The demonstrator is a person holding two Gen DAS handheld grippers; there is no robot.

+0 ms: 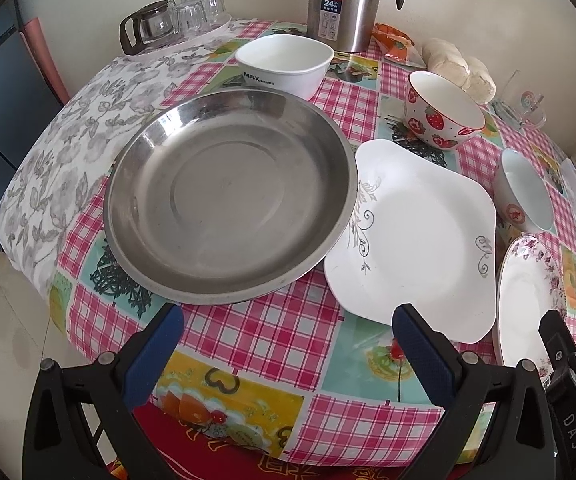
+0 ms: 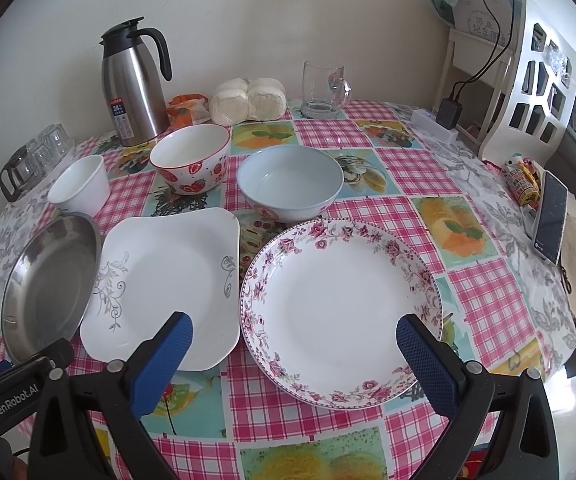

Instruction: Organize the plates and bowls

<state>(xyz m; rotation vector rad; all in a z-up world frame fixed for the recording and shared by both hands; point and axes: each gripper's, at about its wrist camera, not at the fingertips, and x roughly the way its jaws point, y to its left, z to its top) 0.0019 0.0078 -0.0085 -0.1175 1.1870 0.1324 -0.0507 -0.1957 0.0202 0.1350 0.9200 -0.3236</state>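
Floral plate [image 2: 340, 308] whole in right view, clipped in left

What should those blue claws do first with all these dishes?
Probably ease the open right gripper forward to the near rim of the floral plate: it lies between the fingers, nothing is gripped yet, and the three plates lie unstacked side by side.

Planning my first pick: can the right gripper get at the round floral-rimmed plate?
Probably yes. The right gripper is open and the round floral-rimmed plate lies flat straight ahead, its near rim uncovered, nothing between.
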